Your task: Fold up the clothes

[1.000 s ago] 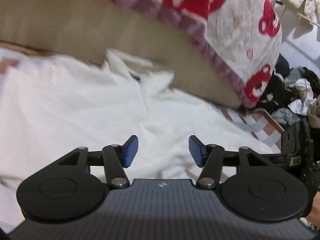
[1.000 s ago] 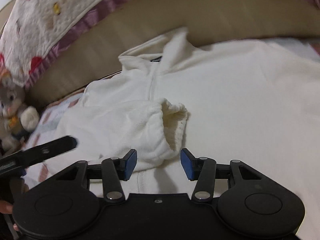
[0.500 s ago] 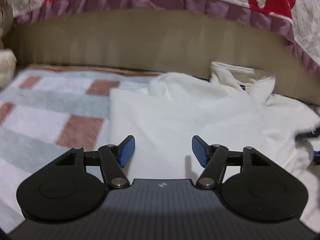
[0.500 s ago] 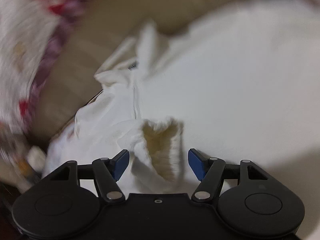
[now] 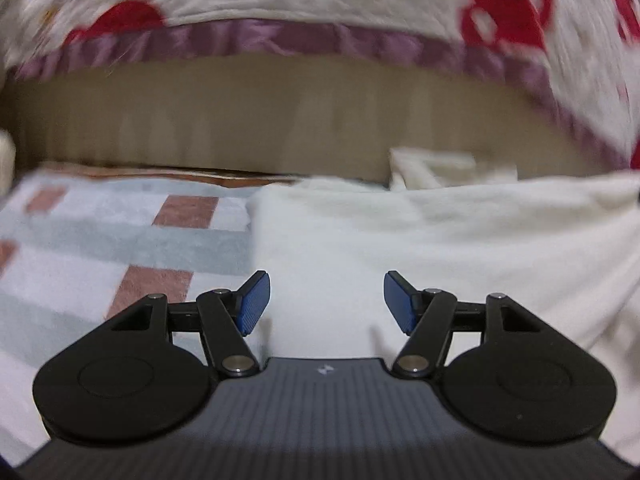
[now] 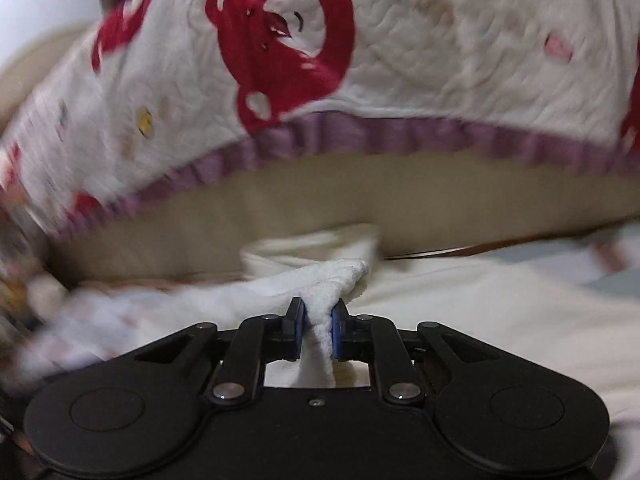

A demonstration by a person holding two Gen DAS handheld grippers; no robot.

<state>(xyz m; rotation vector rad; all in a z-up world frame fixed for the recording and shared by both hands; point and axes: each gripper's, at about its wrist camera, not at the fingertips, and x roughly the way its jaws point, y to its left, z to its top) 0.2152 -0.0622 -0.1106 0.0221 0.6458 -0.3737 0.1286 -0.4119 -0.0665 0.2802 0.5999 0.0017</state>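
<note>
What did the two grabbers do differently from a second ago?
The right gripper came down on the white sweater's sleeve cuff and shut on it; a second ago it hung open above that cuff. The left gripper swung left to the sweater's edge by the checked blanket. It is open and empty, as before. The sweater stays on the bed.

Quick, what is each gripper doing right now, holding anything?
Left gripper: open, holding nothing, above the white garment.
Right gripper: closed on the garment's sleeve cuff.
</note>
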